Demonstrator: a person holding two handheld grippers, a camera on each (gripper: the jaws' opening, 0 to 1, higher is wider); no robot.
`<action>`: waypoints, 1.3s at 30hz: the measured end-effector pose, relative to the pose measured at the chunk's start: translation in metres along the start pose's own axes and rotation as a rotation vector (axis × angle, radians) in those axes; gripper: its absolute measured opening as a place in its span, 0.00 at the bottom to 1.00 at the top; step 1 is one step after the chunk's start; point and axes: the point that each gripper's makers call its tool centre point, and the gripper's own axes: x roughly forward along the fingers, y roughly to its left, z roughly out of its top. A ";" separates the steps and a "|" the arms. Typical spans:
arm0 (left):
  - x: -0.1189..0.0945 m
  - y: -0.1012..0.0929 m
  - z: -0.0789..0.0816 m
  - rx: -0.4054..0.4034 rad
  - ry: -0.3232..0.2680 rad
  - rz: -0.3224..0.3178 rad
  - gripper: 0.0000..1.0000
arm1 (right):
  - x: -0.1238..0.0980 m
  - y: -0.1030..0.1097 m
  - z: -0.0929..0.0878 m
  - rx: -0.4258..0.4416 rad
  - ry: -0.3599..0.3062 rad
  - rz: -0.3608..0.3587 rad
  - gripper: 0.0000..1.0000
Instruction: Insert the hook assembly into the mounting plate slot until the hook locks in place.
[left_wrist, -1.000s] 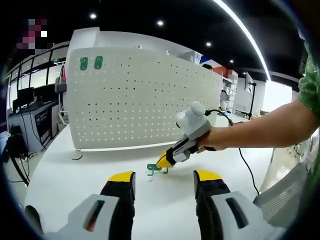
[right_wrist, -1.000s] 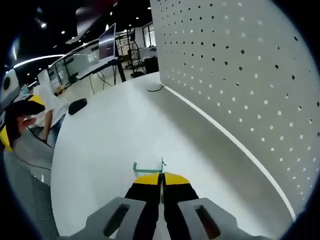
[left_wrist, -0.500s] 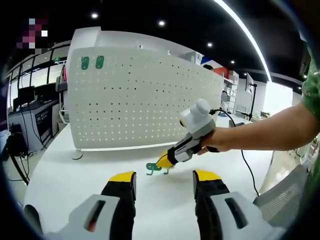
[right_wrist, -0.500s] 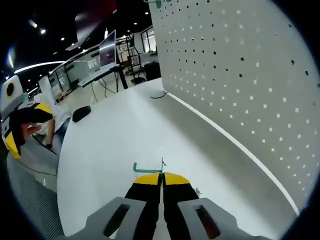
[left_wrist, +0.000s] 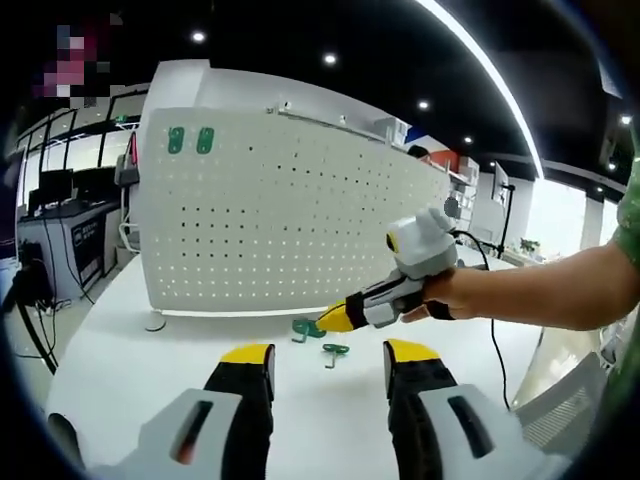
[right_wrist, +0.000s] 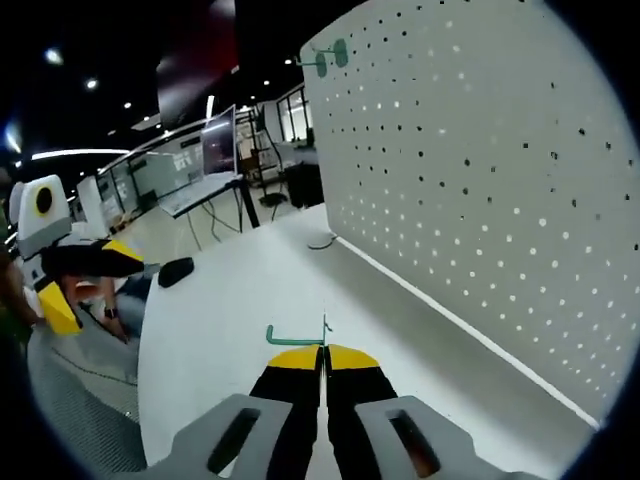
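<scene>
Carry step: right gripper (right_wrist: 322, 352) pinches the green hook (right_wrist: 297, 334) clear of the table, short of the pegboard (right_wrist: 480, 190) – next, line it w/ a hole; left gripper (left_wrist: 328, 358) spread, idle.

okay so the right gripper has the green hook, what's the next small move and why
Probably keep lifting the green hook toward the white pegboard. The right gripper is shut on it, clear of the table and short of the board's holes. Two green hooks already hang near the board's top corner, so aiming at a free hole near them seems sensible. Another hook lies on the table.
</scene>
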 end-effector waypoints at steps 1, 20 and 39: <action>0.000 0.000 0.002 -0.001 -0.005 -0.002 0.45 | -0.004 0.002 0.006 0.000 -0.019 -0.004 0.00; -0.001 -0.011 0.076 -0.011 -0.135 -0.048 0.43 | -0.071 0.030 0.087 0.001 -0.382 -0.021 0.00; 0.008 -0.022 0.115 -0.206 -0.211 -0.094 0.37 | -0.109 0.062 0.132 0.017 -0.574 0.014 0.00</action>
